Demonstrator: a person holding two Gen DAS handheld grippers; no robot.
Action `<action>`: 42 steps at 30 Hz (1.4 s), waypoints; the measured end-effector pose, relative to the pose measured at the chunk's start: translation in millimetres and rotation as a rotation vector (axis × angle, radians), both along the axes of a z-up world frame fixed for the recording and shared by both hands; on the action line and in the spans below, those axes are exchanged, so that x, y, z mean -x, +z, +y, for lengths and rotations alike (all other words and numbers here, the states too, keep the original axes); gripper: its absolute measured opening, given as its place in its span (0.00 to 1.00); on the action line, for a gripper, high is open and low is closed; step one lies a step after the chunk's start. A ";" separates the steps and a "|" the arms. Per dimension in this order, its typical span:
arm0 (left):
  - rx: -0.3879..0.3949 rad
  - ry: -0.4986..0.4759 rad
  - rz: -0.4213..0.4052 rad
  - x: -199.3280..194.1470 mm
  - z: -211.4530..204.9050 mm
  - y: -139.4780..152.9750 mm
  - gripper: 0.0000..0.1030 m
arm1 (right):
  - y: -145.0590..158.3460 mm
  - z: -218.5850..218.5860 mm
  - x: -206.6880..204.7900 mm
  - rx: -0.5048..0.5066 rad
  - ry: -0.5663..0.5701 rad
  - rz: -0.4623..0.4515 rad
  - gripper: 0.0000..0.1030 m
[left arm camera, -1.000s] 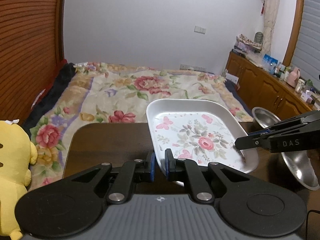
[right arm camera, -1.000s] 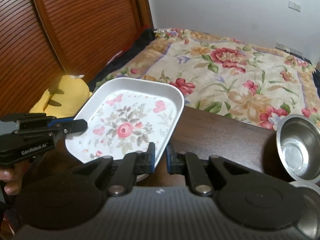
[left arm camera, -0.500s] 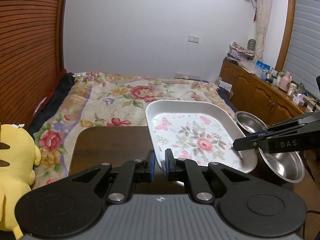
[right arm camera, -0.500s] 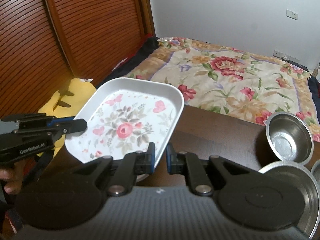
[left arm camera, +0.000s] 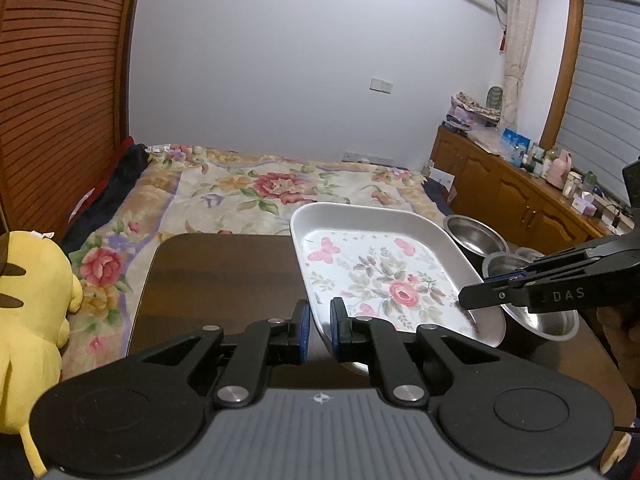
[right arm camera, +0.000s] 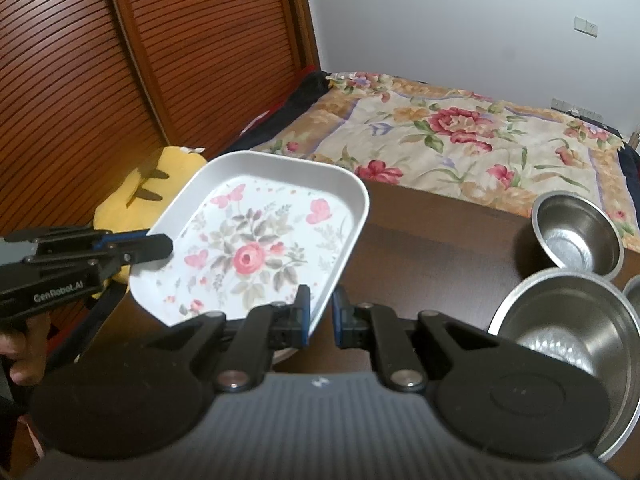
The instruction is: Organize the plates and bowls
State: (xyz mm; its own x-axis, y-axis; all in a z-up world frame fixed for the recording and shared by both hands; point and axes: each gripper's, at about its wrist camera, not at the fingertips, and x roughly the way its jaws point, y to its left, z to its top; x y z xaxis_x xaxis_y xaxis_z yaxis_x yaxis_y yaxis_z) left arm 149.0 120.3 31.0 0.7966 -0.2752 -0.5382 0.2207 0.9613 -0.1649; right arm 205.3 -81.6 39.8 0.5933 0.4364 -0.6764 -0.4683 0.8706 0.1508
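Left gripper [left arm camera: 319,324] pinches the near rim of the white floral tray [left arm camera: 376,276], raised above the dark table [left arm camera: 224,272]. Right gripper [right arm camera: 320,314] clamps the opposite rim; steel bowls [right arm camera: 576,232] stand nearby, perhaps three.

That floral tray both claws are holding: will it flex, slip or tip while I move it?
The floral tray looks rigid: pinched only at opposite rims, it shows no sag. Its surface looks glossy, so the rim may slide in the left claw or right claw. Held clear of the table, it would probably tip if either claw let go.
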 end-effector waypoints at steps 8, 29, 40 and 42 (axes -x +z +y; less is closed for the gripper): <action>-0.002 -0.011 0.002 22.0 -3.4 -6.5 0.12 | -6.7 -2.2 16.7 -0.006 0.009 0.006 0.12; -0.010 -0.037 0.028 69.2 -14.9 -29.7 0.12 | -34.8 -20.7 64.5 -0.036 0.023 0.028 0.13; -0.016 -0.036 0.044 88.2 -15.4 -40.0 0.12 | -46.7 -23.3 80.7 -0.067 0.021 0.024 0.13; -0.016 -0.036 0.049 91.7 -15.0 -42.2 0.12 | -47.4 -22.3 81.6 -0.066 0.023 0.021 0.13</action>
State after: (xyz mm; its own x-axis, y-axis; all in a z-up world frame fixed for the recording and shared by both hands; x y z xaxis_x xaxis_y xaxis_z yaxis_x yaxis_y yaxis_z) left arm 57.3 105.3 -11.2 0.7589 -0.2937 -0.5812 0.2467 0.9557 -0.1608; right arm 123.7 -104.0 -7.6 0.5688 0.4941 -0.6576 -0.4845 0.8473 0.2175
